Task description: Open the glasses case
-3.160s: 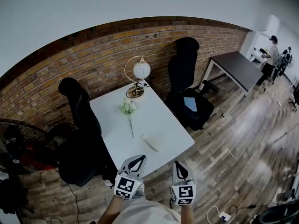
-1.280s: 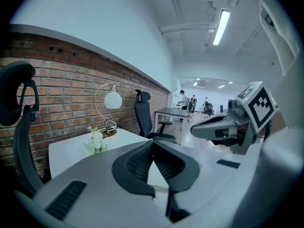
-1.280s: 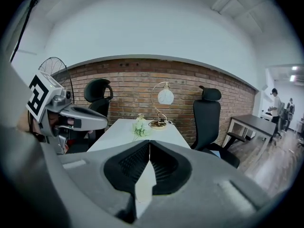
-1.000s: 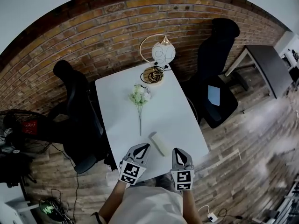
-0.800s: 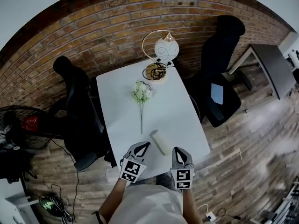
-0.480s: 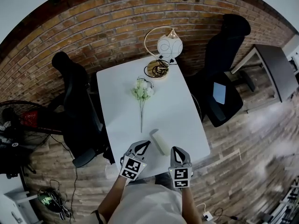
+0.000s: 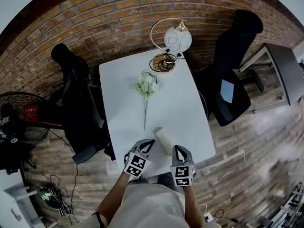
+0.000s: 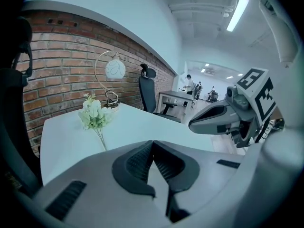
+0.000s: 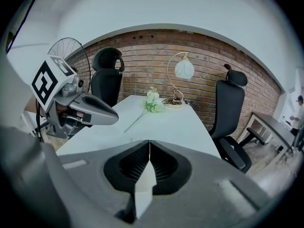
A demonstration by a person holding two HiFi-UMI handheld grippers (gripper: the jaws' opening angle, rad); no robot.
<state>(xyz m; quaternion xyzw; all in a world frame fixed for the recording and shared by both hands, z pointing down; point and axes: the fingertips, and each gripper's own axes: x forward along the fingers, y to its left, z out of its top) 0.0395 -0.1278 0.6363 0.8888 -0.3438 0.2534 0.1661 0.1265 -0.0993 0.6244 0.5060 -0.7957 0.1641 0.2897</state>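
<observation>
Now that I have lowered my left gripper (image 7: 150,142) and right gripper (image 7: 176,147), both jaws closed tight and empty, the glasses case (image 7: 164,140) lies between them at the near edge of the tabletop (image 7: 171,99), ready to open.

No legible text, no labels, no numbers

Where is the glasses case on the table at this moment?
In the head view, the glasses case lies near the closest edge of the white table, just beyond the left gripper and the right gripper, right of the flower stem.
</observation>
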